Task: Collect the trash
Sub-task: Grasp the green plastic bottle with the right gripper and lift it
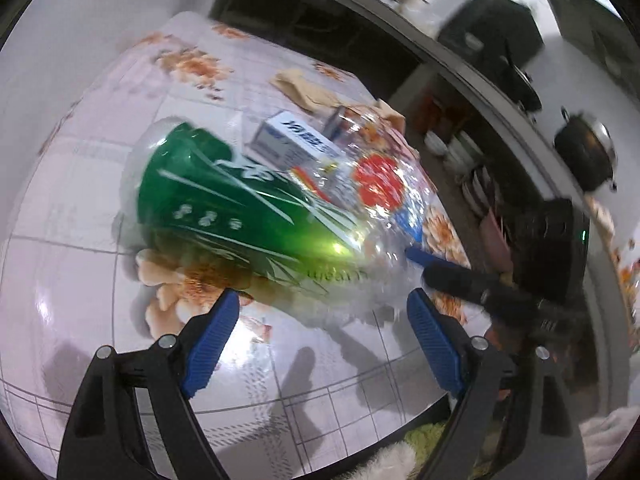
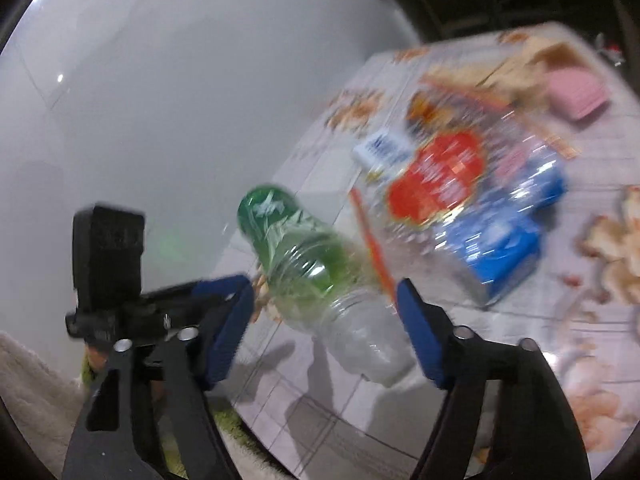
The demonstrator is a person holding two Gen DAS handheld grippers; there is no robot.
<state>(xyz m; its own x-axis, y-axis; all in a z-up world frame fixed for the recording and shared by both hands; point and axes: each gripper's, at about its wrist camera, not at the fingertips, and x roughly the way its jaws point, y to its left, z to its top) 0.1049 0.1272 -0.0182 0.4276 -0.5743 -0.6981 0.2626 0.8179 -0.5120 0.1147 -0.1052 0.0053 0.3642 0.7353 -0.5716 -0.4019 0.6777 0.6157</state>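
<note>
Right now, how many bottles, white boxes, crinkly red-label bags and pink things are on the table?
Plastic bottle: 1
White box: 1
Clear bag with a red label: 1
Pink thing: 1
Total: 4

This is a home kitchen with an eating corner. The worktop (image 1: 80, 200) wears a glossy plastic cloth printed with a tile grid and orange flowers, the sort laid over a household dining table. Along the far right in the left wrist view runs a long dark counter (image 1: 460, 64), and on it stands a black cooking pot (image 1: 584, 152) with a shiny lid. Beneath the counter, open shelving holds stacked white bowls and plates (image 1: 456, 152). Plain pale walls (image 2: 160, 100) close the room behind the worktop. Household packaging lies on the cloth: a plastic drink bottle (image 2: 316, 264) with a green label and a small white box (image 1: 292, 140).
</note>
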